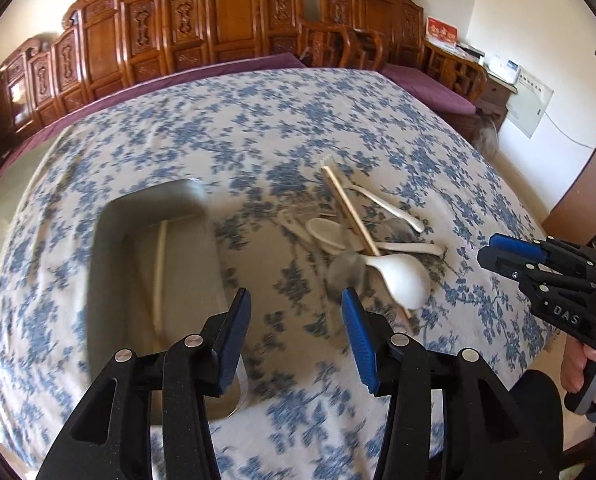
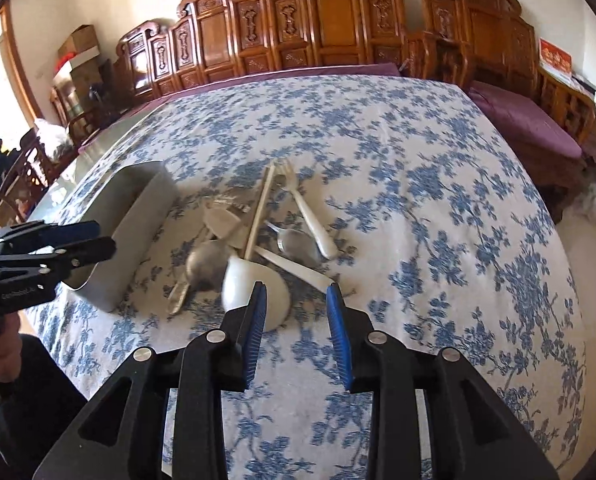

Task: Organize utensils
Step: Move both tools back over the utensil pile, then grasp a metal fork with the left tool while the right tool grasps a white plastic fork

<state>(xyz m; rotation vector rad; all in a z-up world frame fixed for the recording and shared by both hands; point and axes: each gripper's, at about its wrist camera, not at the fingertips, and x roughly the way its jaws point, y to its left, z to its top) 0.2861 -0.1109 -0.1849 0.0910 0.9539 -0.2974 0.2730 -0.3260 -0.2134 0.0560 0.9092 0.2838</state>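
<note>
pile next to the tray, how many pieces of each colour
white pieces: 4
metal pieces: 3
wooden chopsticks: 2, apparently a pair
total: 9, approximate because the pile overlaps and is blurred

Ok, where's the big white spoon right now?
The big white spoon lies at the near edge of the utensil pile on the floral tablecloth, just ahead of the right tool, with the metal tray to its left.

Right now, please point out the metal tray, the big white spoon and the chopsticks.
metal tray (image 1: 110,264): left wrist view, on its left wall.
big white spoon (image 2: 238,280): right wrist view, on its bowl.
chopsticks (image 1: 347,208): left wrist view, mid-shaft.
</note>
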